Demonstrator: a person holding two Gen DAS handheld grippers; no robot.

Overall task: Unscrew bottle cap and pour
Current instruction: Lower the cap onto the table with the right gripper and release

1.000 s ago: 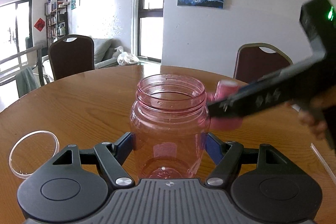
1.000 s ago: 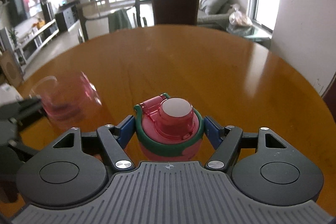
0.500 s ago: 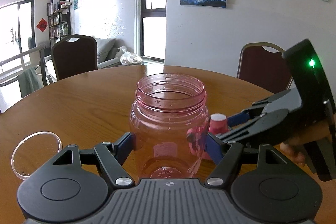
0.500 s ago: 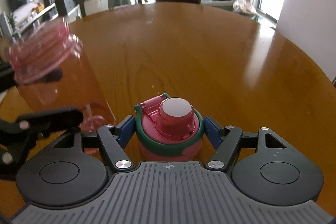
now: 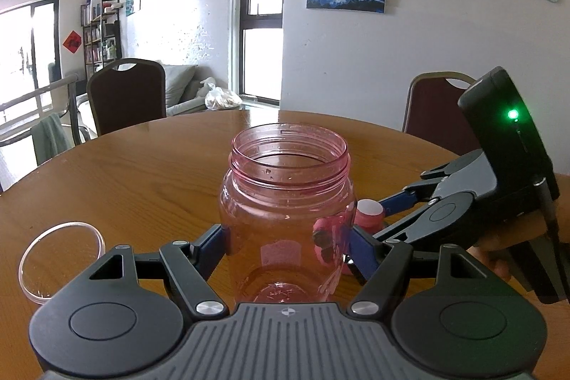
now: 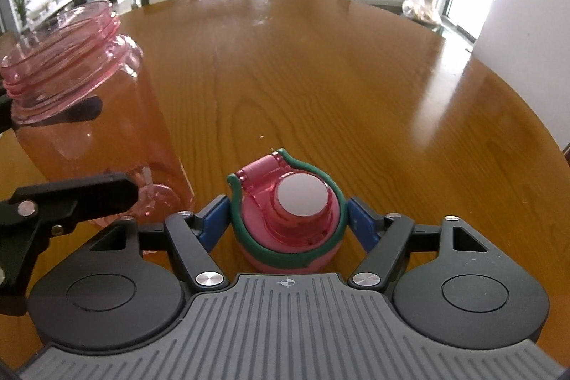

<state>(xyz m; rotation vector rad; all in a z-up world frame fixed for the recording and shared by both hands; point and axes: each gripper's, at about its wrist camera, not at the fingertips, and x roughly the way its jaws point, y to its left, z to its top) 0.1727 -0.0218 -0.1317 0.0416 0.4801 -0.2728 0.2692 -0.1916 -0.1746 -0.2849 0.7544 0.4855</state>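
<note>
A clear pink bottle (image 5: 286, 202) with an open threaded mouth stands upright on the round wooden table (image 5: 142, 173); my left gripper (image 5: 286, 241) is shut on its body. The bottle (image 6: 89, 102) also appears at the left of the right wrist view, uncapped. My right gripper (image 6: 288, 223) is shut on the pink cap (image 6: 288, 212), which has a green ring and a white round top. In the left wrist view the cap (image 5: 368, 212) sits low just right of the bottle, with the right gripper (image 5: 384, 219) behind it.
A clear shallow round dish (image 5: 60, 262) lies on the table to the left of the bottle. Dark chairs (image 5: 126, 91) stand at the far table edge. A hand (image 5: 495, 259) holds the right gripper's handle at right. The table's far half (image 6: 338, 59) is bare wood.
The right gripper has carried the cap down from beside the bottle's mouth to near the tabletop, right of the bottle. The left gripper and bottle have stayed still.
</note>
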